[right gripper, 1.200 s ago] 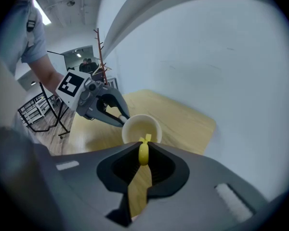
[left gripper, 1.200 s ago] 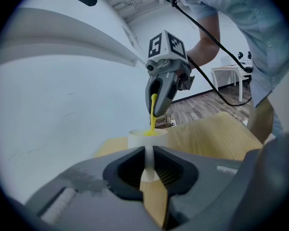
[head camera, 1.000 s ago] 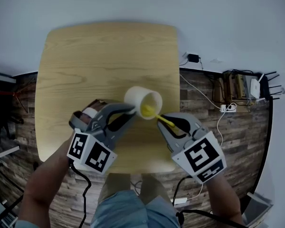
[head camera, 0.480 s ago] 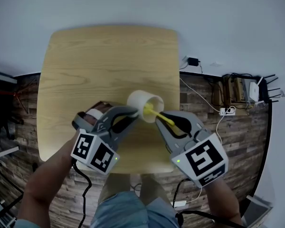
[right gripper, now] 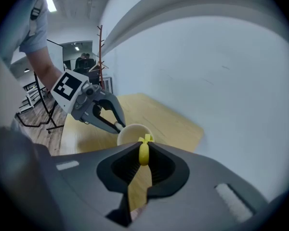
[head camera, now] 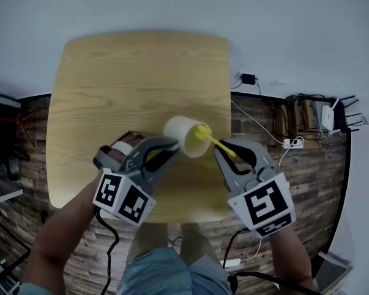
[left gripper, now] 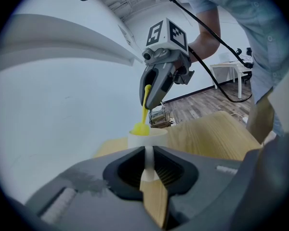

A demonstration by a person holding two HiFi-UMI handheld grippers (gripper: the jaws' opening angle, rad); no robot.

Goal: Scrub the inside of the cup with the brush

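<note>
Over the pale wooden surface, the jaws of the left gripper pinch the wall of the white round cup, tipped sideways. The jaws of the right gripper squeeze the thin yellow brush, its head at the cup's mouth. Scrubbing seems under way; next, the brush should push deeper and rub around.

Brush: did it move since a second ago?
Yes. The right tongs pulled the brush up from deep inside the cup to its rim, still gripping the handle. The left tongs kept hold of the cup, which stayed put.
</note>
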